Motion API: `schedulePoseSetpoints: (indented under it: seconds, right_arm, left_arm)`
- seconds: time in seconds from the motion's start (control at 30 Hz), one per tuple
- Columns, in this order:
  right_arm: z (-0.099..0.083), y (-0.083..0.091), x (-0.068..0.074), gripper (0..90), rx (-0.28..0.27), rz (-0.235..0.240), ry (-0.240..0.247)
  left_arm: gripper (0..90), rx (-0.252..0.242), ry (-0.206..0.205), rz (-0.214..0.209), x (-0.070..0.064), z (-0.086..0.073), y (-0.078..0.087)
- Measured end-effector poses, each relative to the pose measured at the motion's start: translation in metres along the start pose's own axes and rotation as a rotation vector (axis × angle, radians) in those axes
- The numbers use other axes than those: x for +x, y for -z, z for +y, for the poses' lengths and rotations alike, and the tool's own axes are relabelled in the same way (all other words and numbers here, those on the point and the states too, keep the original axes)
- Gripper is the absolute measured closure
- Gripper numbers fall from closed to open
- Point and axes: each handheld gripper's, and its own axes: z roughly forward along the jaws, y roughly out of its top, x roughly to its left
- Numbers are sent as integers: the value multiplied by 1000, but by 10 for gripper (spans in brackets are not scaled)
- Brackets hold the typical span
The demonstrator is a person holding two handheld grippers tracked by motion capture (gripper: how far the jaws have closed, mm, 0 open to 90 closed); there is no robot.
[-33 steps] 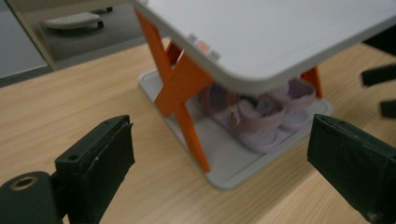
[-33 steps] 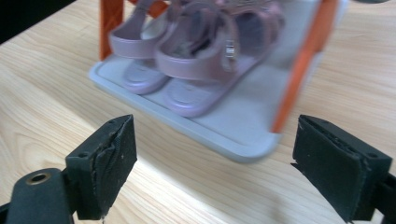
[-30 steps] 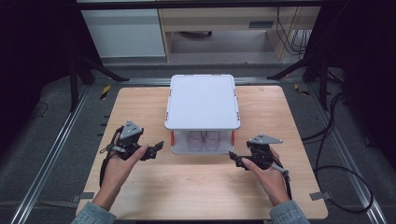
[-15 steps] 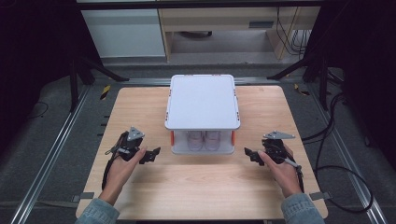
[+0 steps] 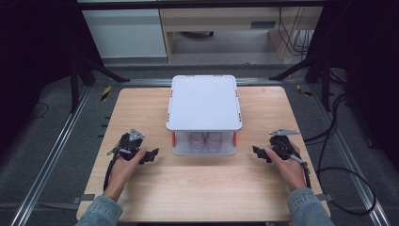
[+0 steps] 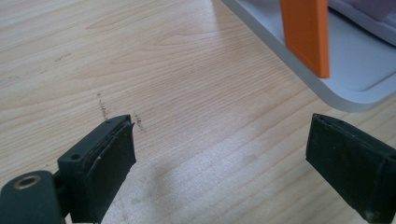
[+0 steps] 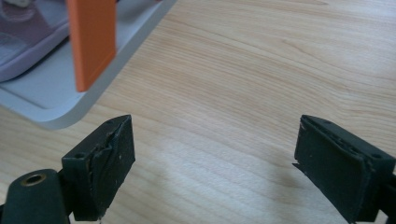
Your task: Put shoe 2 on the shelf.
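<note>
Both claws wide open, empty: left claw [image 5: 151, 155], right claw [image 5: 258, 153] flank lidded box [image 5: 203, 101] on worktop [image 5: 207, 188]. Box untouched; no task progress evident.

The place looked like a lab or recording workspace set up for data capture. A bare wooden bench [image 5: 197, 188] stood inside a frame of aluminium rails [image 5: 47, 160] on grey carpeted floor [image 5: 28, 141]. Well beyond the left hand-held gripper [image 5: 149, 155], black tripod legs [image 5: 89, 66] rose into a dark surround, and more stood beyond the right hand-held gripper [image 5: 259, 153]. Black cables [image 5: 348, 174] coiled on the floor just outside the right one. Farther ahead of both stood a white cabinet [image 5: 124, 33] and a pale wooden desk [image 5: 221, 21] with dangling wires.
</note>
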Motion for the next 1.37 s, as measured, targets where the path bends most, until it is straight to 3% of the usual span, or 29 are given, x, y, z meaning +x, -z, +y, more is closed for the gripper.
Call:
schedulePoseSetpoints:
  seconds: [0.13,0.47,0.83,1.07,1.13,1.23,1.37]
  right_arm:
    - [0,-1,-9,139,-17,-19,-28]
    - [-3,-4,-29,141,-25,-79,-83]
    - [-6,-12,-31,129,-15,-115,-98]
    - [-6,-16,-27,117,-19,-162,-70]
    - [-6,-16,-26,114,-14,-170,-63]
    - [-7,-16,-23,96,0,-187,-51]
    - [-10,-13,-23,96,-3,-203,-62]
  left_arm:
    - [73,2,-2,11,5,0,-7]
    - [76,0,45,33,15,-3,-17]
    - [76,7,57,43,18,-5,-20]
    - [72,41,63,55,18,-7,-24]
    - [58,43,86,48,19,-8,-25]
    - [34,18,89,50,20,-12,-26]
    - [24,21,94,59,20,-12,-26]
